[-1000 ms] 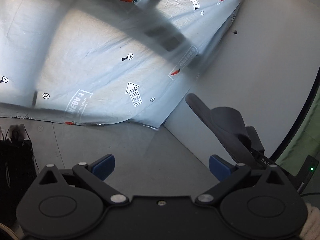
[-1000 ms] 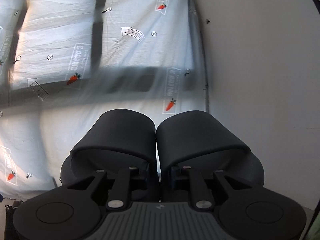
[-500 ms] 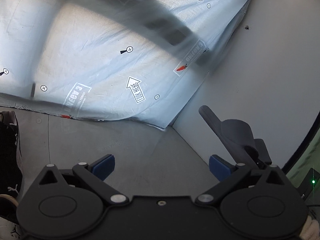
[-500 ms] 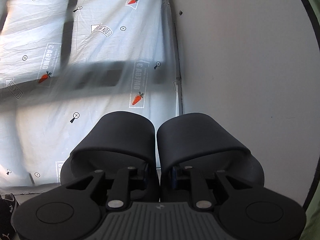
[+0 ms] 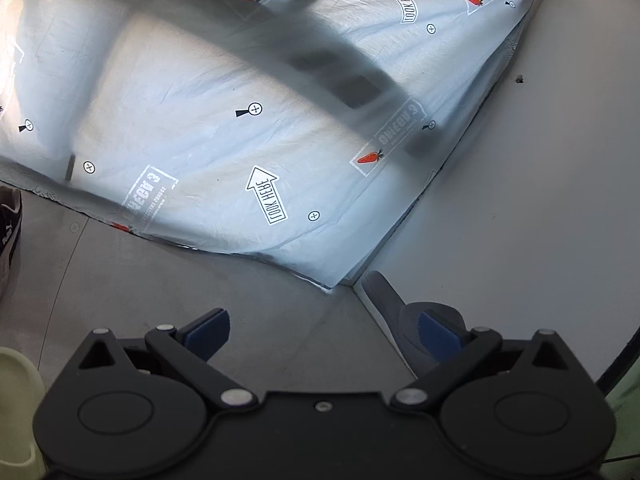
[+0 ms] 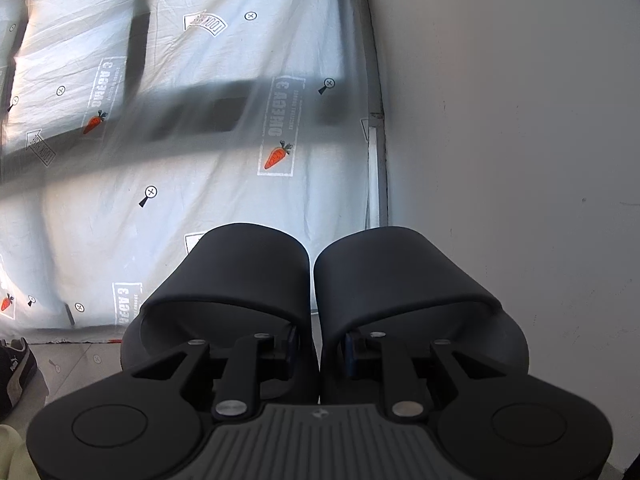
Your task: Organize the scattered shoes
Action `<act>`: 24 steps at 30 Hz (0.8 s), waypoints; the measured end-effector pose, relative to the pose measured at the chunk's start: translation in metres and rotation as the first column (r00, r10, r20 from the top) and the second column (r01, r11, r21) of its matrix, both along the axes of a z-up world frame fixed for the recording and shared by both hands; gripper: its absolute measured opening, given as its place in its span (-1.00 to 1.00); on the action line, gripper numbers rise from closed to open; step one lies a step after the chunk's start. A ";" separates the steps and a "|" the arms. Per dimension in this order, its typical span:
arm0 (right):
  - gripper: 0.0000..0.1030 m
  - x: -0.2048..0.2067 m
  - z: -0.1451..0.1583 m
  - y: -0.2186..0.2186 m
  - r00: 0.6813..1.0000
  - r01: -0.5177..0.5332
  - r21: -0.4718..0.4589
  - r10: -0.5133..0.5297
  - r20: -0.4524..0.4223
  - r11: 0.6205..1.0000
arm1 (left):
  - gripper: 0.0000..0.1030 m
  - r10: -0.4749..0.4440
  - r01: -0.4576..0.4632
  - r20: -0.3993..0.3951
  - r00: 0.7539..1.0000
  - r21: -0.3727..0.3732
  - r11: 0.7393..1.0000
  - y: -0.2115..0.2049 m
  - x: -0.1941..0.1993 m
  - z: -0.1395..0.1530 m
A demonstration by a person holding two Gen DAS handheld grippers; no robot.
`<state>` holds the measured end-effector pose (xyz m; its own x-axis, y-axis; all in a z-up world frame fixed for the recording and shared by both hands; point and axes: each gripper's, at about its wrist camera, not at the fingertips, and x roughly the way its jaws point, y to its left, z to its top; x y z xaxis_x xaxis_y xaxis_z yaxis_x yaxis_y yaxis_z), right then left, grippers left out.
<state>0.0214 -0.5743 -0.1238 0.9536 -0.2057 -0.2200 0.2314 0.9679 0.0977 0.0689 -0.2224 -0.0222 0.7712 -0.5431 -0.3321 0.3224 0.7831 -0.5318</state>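
Pinching the black slides (image 6: 316, 280) together by their inner edges, the right gripper (image 6: 320, 354) is carrying seemingly light, bendy foam, while the left gripper (image 5: 324, 330) is hanging spread and empty.

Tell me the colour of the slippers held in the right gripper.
The slippers are plain matte black; the right wrist view shows them best.

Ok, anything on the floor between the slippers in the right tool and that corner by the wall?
Nothing visible. The right tool holds both black slippers together near the wall, and the floor up to the sheet looks bare. The sneaker sits far off to the left.
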 end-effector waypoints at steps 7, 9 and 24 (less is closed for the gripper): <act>-0.48 0.035 -0.034 -0.035 0.998 -0.024 0.011 0.025 -0.060 1.000 | 0.97 0.135 -0.133 -0.013 0.991 0.071 0.989 0.000 -0.002 0.005; -0.45 0.051 -0.043 -0.040 0.997 -0.024 0.015 0.025 -0.069 1.000 | 0.97 0.166 -0.164 -0.017 0.986 0.072 0.984 0.003 0.003 0.005; -0.44 0.204 -0.090 -0.092 0.984 -0.023 -0.032 0.017 -0.180 0.999 | 0.97 0.192 -0.182 -0.067 0.979 0.130 0.975 -0.006 0.128 -0.008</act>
